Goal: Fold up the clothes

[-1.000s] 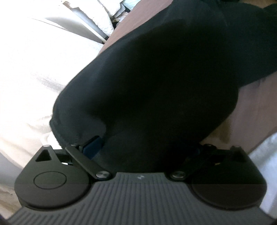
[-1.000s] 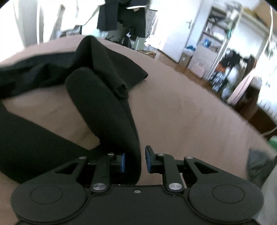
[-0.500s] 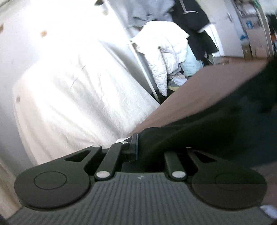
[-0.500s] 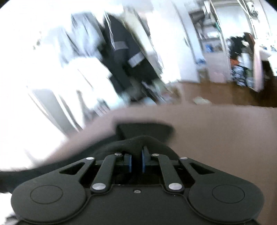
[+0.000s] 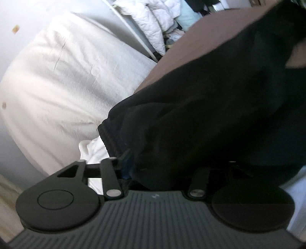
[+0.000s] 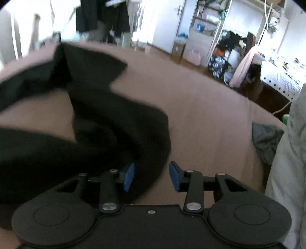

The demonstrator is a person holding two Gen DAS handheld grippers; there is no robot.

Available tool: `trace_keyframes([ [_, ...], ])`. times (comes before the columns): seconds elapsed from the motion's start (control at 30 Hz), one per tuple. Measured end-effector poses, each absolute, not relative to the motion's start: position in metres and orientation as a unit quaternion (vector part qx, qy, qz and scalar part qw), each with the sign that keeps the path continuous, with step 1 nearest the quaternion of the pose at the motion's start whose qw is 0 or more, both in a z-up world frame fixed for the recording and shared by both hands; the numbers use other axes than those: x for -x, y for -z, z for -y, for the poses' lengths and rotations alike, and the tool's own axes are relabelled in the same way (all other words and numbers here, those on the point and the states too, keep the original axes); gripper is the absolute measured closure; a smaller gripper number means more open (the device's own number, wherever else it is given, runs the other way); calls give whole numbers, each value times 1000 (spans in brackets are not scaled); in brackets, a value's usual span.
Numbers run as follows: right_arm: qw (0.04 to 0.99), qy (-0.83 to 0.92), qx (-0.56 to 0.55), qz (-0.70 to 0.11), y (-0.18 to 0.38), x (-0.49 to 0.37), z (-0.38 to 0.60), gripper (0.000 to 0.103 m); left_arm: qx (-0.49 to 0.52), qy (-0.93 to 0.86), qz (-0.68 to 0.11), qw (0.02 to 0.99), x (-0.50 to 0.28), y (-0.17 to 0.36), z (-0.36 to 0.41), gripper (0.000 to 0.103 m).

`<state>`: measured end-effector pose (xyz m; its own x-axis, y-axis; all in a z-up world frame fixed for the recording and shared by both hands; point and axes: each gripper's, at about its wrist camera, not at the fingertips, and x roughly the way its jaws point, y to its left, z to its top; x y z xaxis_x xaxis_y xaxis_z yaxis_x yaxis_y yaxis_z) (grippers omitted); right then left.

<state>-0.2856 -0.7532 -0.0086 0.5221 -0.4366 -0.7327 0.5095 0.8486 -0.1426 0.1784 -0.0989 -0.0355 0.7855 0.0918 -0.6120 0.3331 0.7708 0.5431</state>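
Observation:
A black garment (image 6: 107,122) lies crumpled on a brown bed cover (image 6: 206,115). In the right wrist view my right gripper (image 6: 151,177) is open, its blue pads (image 6: 128,176) apart, with a fold of the black cloth lying between them. In the left wrist view the black garment (image 5: 210,107) drapes over my left gripper (image 5: 162,172) and hides the right finger. The left finger (image 5: 122,162) presses against the ribbed hem; the grip looks closed on the cloth.
A large white pillow (image 5: 63,80) sits left of the garment. A grey cloth (image 6: 267,138) lies at the bed's right edge beside a pale fabric (image 6: 286,153). Hanging clothes (image 6: 101,17) and shelves (image 6: 212,28) stand beyond the bed.
Both grippers swung up and came back down toward the bed. My right gripper was shut on the black cloth half a second ago and has opened, letting the fold go.

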Motion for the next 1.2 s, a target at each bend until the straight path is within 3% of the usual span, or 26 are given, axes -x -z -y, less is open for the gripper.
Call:
trace_keyframes([
  [0.07,888,249,-48,-382,-7,284,744,55,-314,55,-324,891,-182,29,88,20],
  [0.17,911,189,-42,-365,-21,281,719,48,-292,22,-330,897,-182,20,72,5],
  [0.53,912,-102,10,-397,-11,260,585,46,-144,65,-405,901,-208,-4,11,5],
  [0.73,891,-179,101,-405,-8,275,556,44,-25,19,-393,919,-216,-16,-64,6],
  [0.97,875,-188,117,-430,0,284,555,44,92,46,-452,886,-203,29,-122,6],
  [1.2,868,-164,170,-437,21,282,545,41,88,68,-501,858,-219,65,-112,3],
])
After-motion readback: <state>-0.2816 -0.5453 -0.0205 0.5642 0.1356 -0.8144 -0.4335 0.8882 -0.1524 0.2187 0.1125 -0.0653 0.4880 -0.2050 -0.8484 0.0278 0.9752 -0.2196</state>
